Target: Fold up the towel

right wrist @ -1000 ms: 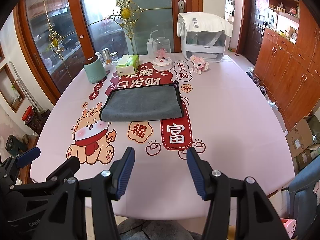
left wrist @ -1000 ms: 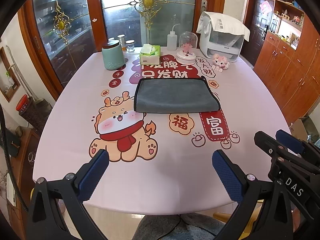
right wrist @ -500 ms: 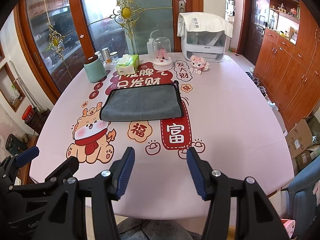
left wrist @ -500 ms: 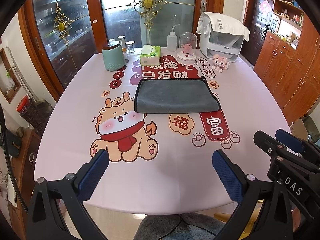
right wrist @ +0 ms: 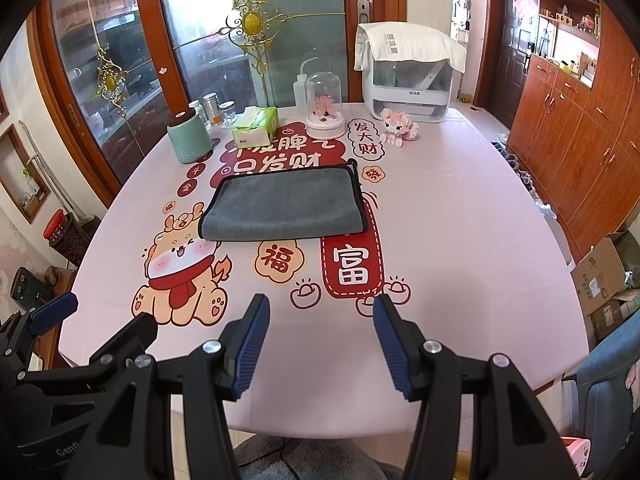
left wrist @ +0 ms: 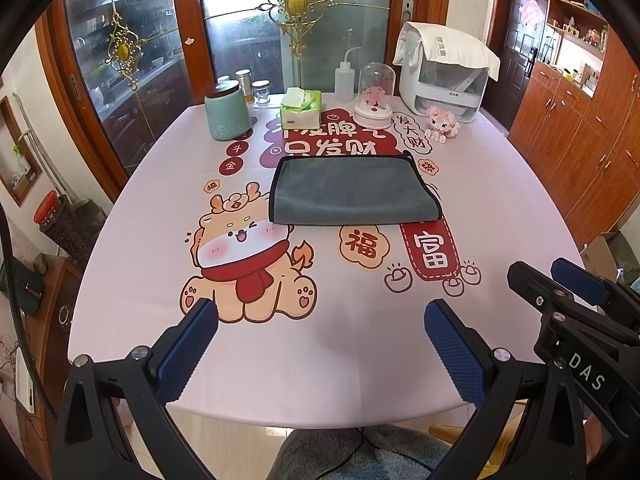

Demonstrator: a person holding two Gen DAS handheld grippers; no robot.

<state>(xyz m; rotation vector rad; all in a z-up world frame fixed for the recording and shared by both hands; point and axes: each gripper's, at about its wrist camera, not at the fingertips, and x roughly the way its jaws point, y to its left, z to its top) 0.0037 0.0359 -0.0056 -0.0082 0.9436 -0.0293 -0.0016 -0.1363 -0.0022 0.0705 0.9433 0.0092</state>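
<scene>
Our left fingers (left wrist: pixel 188 350) are spreading wide, released and grasping nothing, hovering over the near edge of the worktop (left wrist: pixel 360 360). Our right fingers (right wrist: pixel 250 344) are likewise gaping apart and empty at that same edge. Toward twelve o'clock we are seeing the grey towel (left wrist: pixel 352 190), lying flat and folded at the middle of the worktop, well apart from both pairs of fingers. Beyond it, a teal canister (left wrist: pixel 226 116) is standing at eleven o'clock, a tissue pack (left wrist: pixel 301 110) at twelve, and a white appliance (left wrist: pixel 444 76) at one o'clock.
</scene>
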